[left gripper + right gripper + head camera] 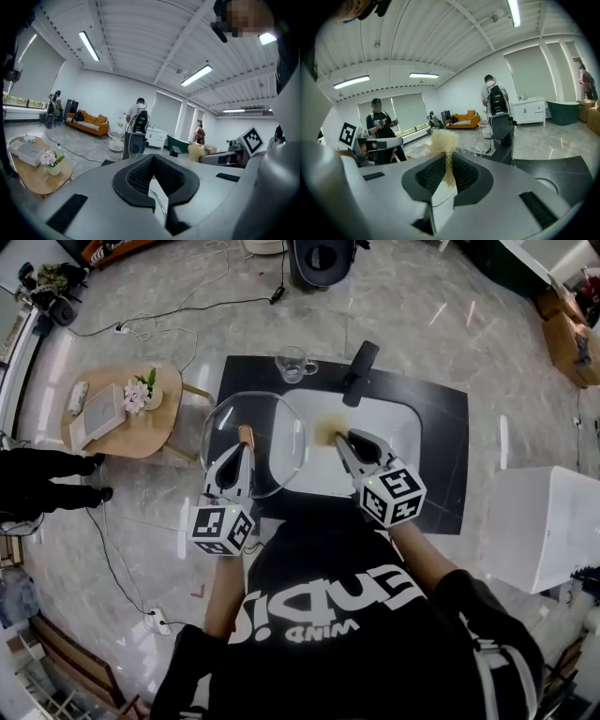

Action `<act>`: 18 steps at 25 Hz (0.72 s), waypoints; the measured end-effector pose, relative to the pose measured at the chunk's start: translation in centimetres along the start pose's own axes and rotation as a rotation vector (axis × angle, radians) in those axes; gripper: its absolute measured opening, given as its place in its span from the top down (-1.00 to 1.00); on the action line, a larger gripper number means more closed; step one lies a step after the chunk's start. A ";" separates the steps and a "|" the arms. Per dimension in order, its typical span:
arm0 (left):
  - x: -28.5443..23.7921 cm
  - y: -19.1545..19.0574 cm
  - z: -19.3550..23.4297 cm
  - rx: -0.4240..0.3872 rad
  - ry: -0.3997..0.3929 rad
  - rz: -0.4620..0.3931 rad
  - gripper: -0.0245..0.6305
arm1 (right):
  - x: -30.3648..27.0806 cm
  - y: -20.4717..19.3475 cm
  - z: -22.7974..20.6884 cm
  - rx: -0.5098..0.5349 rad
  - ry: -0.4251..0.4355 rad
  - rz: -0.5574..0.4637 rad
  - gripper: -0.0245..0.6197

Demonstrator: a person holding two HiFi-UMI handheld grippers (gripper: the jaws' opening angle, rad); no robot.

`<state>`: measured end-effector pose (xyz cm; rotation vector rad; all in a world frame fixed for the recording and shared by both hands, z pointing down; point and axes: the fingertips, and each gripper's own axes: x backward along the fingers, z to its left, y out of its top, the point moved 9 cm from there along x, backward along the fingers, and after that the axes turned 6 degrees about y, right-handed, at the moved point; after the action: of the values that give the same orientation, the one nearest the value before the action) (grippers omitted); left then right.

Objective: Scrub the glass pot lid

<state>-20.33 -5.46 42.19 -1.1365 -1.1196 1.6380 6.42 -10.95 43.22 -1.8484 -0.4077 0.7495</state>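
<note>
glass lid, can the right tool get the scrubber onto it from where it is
Probably yes: the left tool holds the glass lid by the sink's left edge, and the right tool, clamping the scrubber, sits beside it with nothing between.

Your right gripper (448, 172) is pinching a pale, fibrous scrubber (443, 140) between its closed jaws, and the tuft is fanning out above the pads. Beyond it, a person (493, 101) wearing a backpack is standing with their back to you, near an orange sofa (464, 121). A dark counter (553, 164) is showing at right.
</note>
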 end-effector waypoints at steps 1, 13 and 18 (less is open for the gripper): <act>0.1 -0.3 0.0 -0.016 0.010 -0.004 0.88 | 0.0 -0.1 0.1 0.009 -0.004 -0.005 0.81; 0.8 -0.9 -0.6 -0.057 0.051 -0.005 0.88 | 0.2 -0.7 0.6 0.039 0.022 -0.017 0.81; 1.1 -0.8 -0.9 -0.060 0.055 0.006 0.88 | 0.6 -0.5 0.8 0.038 0.042 -0.026 0.81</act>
<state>-19.59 -4.04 42.57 -1.2172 -1.1377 1.5783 6.37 -9.81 43.34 -1.8163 -0.3876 0.6953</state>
